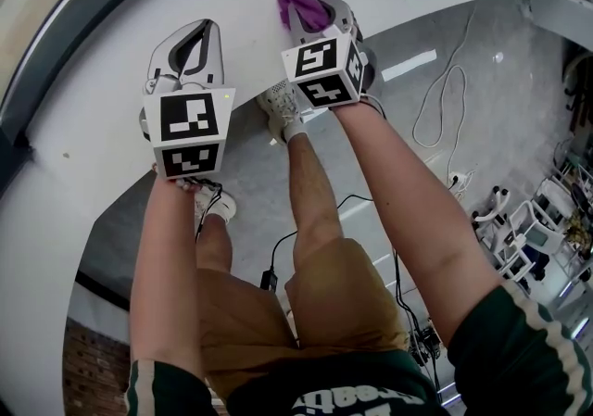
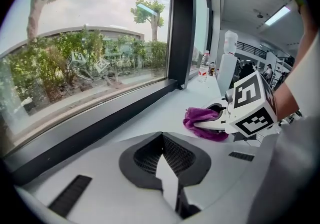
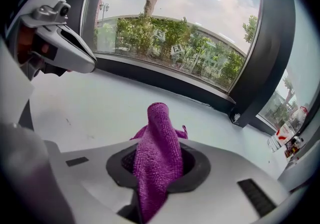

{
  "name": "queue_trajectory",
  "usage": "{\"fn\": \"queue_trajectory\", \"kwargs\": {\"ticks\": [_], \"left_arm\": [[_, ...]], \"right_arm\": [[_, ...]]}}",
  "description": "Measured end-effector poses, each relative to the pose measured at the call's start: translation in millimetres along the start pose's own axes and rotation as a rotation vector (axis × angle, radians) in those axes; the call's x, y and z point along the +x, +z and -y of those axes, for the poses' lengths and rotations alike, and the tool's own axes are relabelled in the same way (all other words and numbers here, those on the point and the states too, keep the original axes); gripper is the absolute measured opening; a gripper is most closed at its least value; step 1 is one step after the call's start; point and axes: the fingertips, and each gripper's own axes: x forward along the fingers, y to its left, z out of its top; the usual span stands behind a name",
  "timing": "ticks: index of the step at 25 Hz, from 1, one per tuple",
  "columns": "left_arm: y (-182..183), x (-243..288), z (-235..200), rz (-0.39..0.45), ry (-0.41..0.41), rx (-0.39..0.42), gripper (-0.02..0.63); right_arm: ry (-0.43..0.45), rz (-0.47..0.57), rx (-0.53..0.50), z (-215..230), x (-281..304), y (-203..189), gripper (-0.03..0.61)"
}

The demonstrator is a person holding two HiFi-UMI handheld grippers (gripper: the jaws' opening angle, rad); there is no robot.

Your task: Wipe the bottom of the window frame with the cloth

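indoor work hall, lab or open-office type. evidence: a large window (image 2: pixel 90 53) in a dark window frame (image 2: pixel 181 28) sits over a deep white sill (image 3: pixel 100 108), with trees and shrubs outside. left gripper view, 2 o'clock: high ceiling with a strip light (image 2: pixel 278 15), a dark railing (image 2: pixel 248 47), and people far off, too small to detail. a bottle (image 2: pixel 203 66) stands on the sill's far end. head view: grey floor (image 1: pixel 519 99), a loose white cable (image 1: pixel 451 71) at 2 o'clock, a black lead (image 1: pixel 278 247) near centre, and white wheeled frames (image 1: pixel 523 224) at 4 o'clock.
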Motion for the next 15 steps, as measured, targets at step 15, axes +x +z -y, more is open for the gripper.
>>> {"fn": "queue_trajectory", "kwargs": {"ticks": [15], "left_arm": [[-32.7, -46.1, -31.9, -0.001, 0.043, -0.012, 0.009]], "right_arm": [[0.068, 0.026, -0.023, -73.7, -3.1, 26.6, 0.075]]}}
